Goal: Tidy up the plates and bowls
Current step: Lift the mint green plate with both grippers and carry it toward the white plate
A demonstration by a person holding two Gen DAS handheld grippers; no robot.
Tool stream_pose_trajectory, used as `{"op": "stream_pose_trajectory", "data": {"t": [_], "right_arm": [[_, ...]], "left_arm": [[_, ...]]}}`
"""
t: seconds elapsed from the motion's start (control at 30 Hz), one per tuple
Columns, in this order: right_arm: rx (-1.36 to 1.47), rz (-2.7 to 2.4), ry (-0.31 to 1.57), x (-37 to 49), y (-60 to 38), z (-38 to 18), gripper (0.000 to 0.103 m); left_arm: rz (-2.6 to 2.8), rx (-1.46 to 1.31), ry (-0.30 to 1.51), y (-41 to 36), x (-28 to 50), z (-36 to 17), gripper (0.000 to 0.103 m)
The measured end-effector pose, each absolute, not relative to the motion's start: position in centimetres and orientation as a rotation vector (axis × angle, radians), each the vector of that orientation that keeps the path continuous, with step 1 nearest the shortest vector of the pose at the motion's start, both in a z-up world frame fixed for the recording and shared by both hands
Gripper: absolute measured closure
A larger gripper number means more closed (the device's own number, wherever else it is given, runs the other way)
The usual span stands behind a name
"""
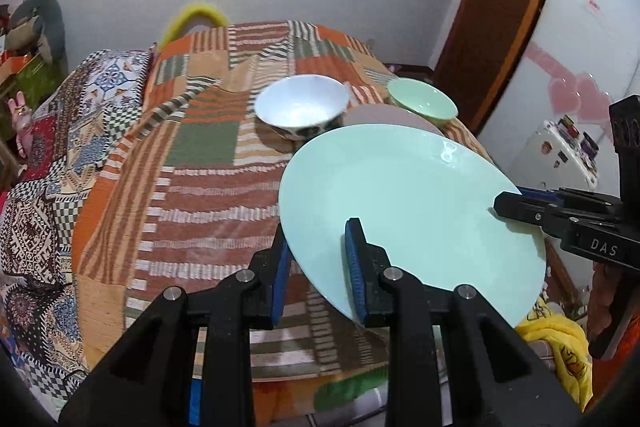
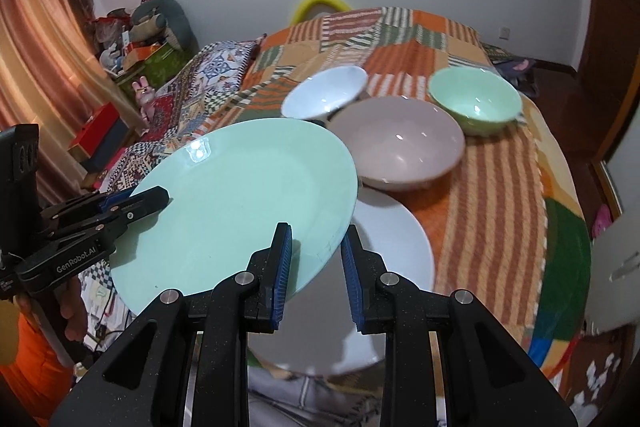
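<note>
A mint green plate (image 1: 408,211) (image 2: 240,203) is held tilted above the patchwork-covered table (image 1: 208,187) (image 2: 492,187). My left gripper (image 1: 320,255) straddles its near edge, shut on it; it shows at the left of the right wrist view (image 2: 156,197). My right gripper (image 2: 316,247) straddles the plate's right edge, shut on it; it shows at the right of the left wrist view (image 1: 504,203). A white plate (image 2: 388,239) lies under it. Behind stand a pink-grey bowl (image 2: 400,143) (image 1: 384,115), a white bowl (image 1: 300,105) (image 2: 324,93) and a green bowl (image 1: 424,101) (image 2: 476,99).
A patterned quilt (image 1: 48,187) (image 2: 192,87) covers the surface left of the table. Boxes and soft toys (image 2: 140,39) pile by the curtain. A wooden door (image 1: 492,7) and a fridge (image 1: 560,155) stand to the right.
</note>
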State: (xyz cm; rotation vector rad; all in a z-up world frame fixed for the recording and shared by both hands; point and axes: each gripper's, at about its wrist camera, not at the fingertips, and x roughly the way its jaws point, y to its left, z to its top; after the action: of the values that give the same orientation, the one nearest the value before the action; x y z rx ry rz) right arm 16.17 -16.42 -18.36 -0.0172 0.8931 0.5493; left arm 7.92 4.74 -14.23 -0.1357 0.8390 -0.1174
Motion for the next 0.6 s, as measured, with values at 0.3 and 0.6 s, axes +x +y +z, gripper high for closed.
{"op": "stream_pose_trajectory", "data": {"t": [0.3, 0.6], "right_arm": [[0.036, 0.529, 0.936, 15.1, -18.8, -20.2, 0.08], [0.063, 0.513, 0.993, 15.0, -20.0, -22.5, 0.08]], "left_arm": [[-0.155, -0.138, 0.904, 2.7, 7.9, -16.6, 0.076], [-0.171, -0.109, 0.971, 1.5, 8.8, -18.7, 0.076]]}}
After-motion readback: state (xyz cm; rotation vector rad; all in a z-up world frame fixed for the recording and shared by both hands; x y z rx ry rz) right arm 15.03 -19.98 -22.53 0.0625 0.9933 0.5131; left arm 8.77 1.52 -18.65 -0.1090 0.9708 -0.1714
